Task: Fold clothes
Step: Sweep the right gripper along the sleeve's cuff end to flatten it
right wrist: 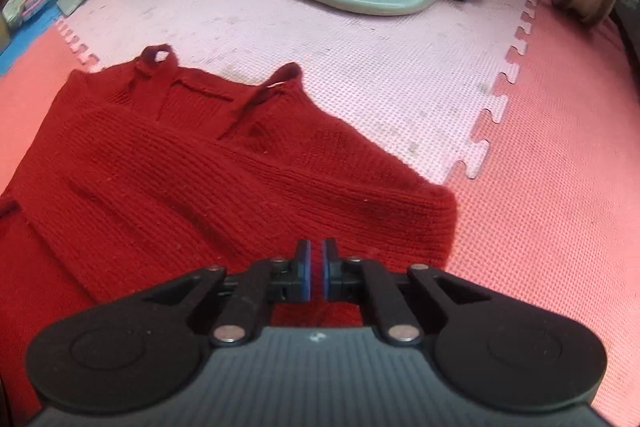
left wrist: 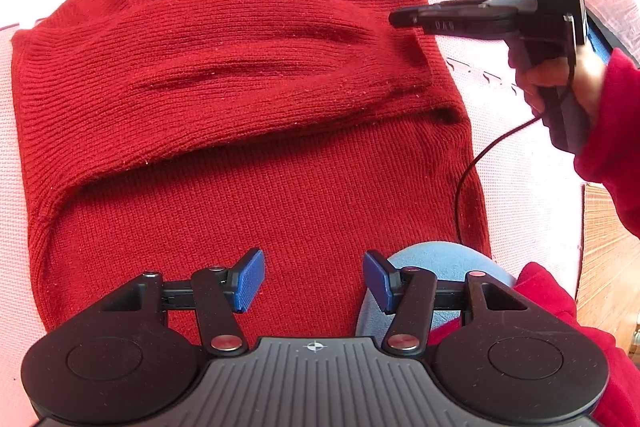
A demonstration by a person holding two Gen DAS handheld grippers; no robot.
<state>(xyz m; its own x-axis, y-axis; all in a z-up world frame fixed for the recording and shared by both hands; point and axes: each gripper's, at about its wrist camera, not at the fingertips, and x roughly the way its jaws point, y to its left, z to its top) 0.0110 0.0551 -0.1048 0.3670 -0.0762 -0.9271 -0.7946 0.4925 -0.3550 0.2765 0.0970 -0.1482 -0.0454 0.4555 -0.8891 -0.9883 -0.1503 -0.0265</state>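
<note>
The red sweater is lying flat on the foam floor mat, one sleeve already crossed over its chest—the right gripper is hovering there, fingers nearly clenched on nothing, the left gripper is waiting half-released over the hem—so the body fold is likely coming next.

Left wrist cam is carried on the left gripper, aimed steeply down & fwd along its fingers. The red knit sweater is seen from close above and fills most of the view; its hem is nearest the lens, straps at the far end. The right gripper is caught side-on at upper right, over the sweater's edge.

Right wrist cam is set on the right gripper, also tilted down, closer to the fabric, over the sweater at its right side; pink foam mat and clutter are seen beyond.

Shared by both: sweater's upper part w/ both straps, plus surrounding mat.
</note>
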